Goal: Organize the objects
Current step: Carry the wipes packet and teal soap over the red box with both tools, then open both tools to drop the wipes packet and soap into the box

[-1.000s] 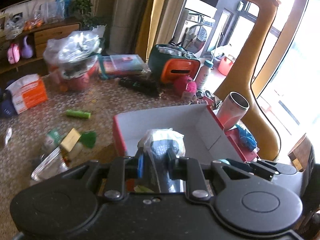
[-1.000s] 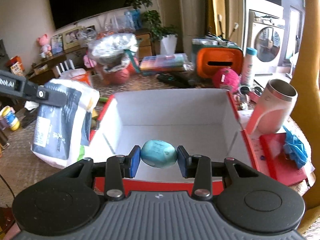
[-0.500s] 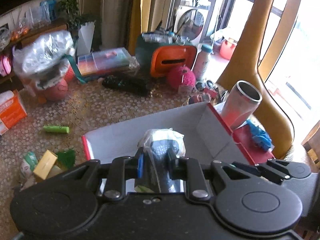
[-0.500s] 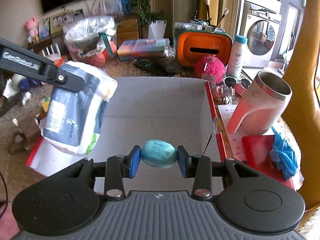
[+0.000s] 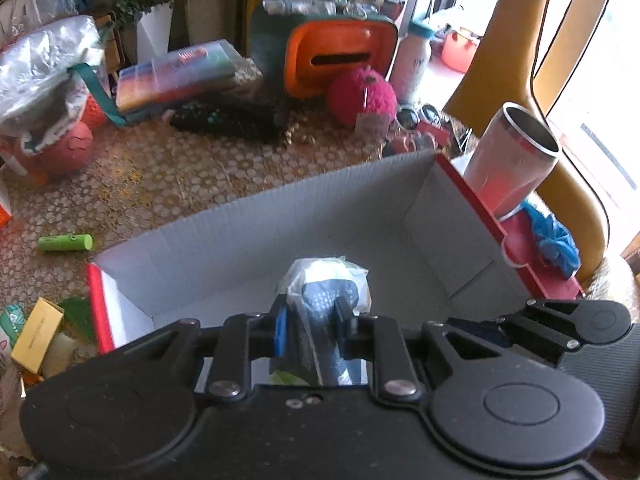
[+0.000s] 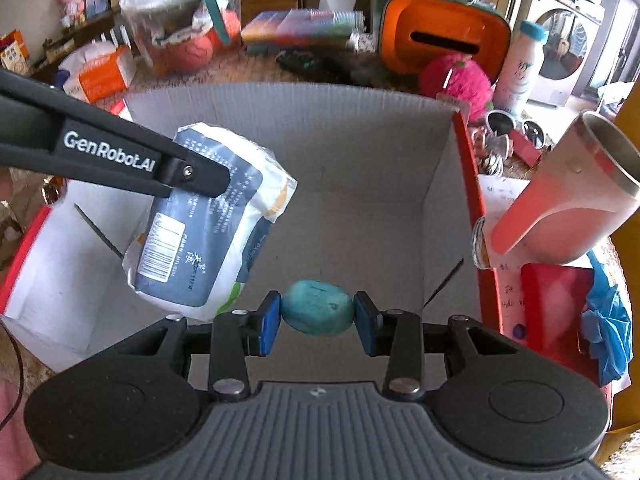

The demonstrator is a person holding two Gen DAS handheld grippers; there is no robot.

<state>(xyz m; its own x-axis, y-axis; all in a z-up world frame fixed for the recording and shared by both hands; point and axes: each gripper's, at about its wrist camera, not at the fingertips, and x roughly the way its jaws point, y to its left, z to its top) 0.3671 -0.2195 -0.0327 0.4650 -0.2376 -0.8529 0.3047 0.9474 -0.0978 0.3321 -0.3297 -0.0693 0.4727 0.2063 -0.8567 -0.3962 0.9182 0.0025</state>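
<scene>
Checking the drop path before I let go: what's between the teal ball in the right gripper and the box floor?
Nothing. In the right wrist view the teal ball hangs over bare white floor of the box; the packet is off to the left.

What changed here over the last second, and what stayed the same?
Both grippers moved in over the open box. The left gripper carried the tissue pack from beside the box to above its inside. The right gripper still clamps the teal egg. Nothing released.

White lettering "GenRobot.AI" runs along the black finger of the left gripper (image 6: 192, 178). The packet (image 6: 208, 220) it holds carries a barcode label and small print too fine to read.
</scene>
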